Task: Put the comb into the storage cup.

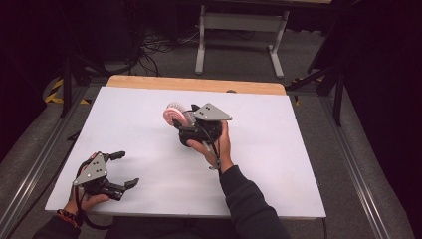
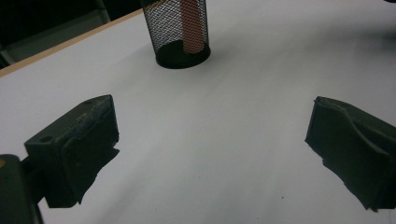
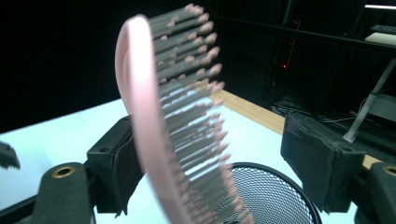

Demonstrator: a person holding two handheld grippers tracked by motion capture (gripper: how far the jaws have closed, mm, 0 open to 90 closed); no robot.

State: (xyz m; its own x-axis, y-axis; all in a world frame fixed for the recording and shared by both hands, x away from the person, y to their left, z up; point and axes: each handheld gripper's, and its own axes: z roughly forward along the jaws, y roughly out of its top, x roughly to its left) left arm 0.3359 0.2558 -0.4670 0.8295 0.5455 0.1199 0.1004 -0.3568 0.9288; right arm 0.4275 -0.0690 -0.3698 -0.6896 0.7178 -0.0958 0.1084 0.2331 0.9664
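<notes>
Standing in the mesh cup point(image 3: 271, 196), the pink brush point(image 3: 159, 116) leans near one jaw of the spread right tool point(image 1: 191, 117). Risk: catching the bristles while backing away tips brush and cup. Left tool point(image 1: 122, 169) spread, idle on table point(image 1: 278, 164).
</notes>
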